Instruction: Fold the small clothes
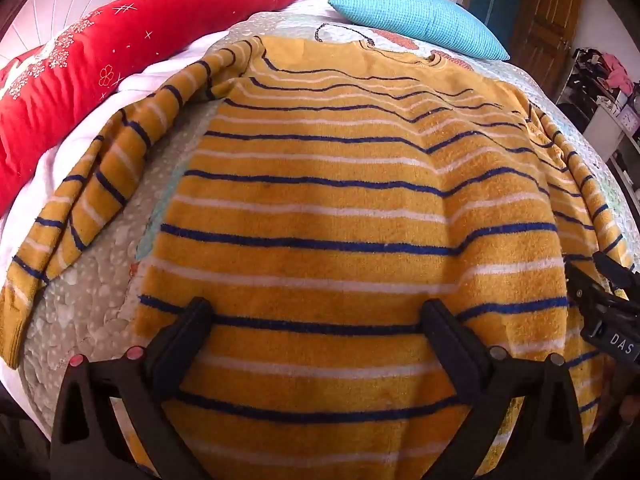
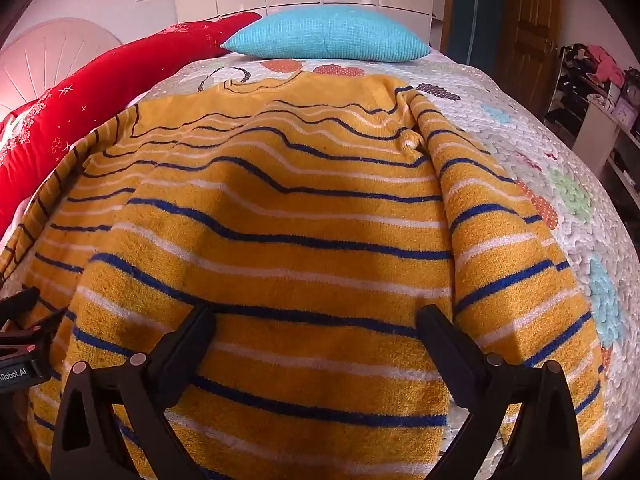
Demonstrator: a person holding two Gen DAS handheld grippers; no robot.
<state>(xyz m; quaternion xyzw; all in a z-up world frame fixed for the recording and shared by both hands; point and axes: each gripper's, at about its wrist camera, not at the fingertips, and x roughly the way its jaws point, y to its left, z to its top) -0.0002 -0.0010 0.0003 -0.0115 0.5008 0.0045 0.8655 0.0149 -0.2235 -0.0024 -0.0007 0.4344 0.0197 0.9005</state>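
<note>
A yellow sweater (image 1: 320, 208) with navy and white stripes lies flat on the quilted bed, collar at the far end. Its left sleeve (image 1: 96, 184) spreads out to the left. Its right sleeve (image 2: 516, 264) lies along the body's right side. My left gripper (image 1: 316, 312) is open, just above the lower body of the sweater. My right gripper (image 2: 316, 320) is open over the sweater (image 2: 280, 220) near its hem, next to the right sleeve. Each gripper's body shows at the edge of the other's view.
A red pillow (image 1: 120, 52) lies along the bed's left side and a turquoise cushion (image 1: 420, 20) at the far end. The patterned quilt (image 2: 580, 200) shows to the right. Cluttered shelves (image 2: 592, 88) and a wooden door (image 2: 532, 24) stand at the far right.
</note>
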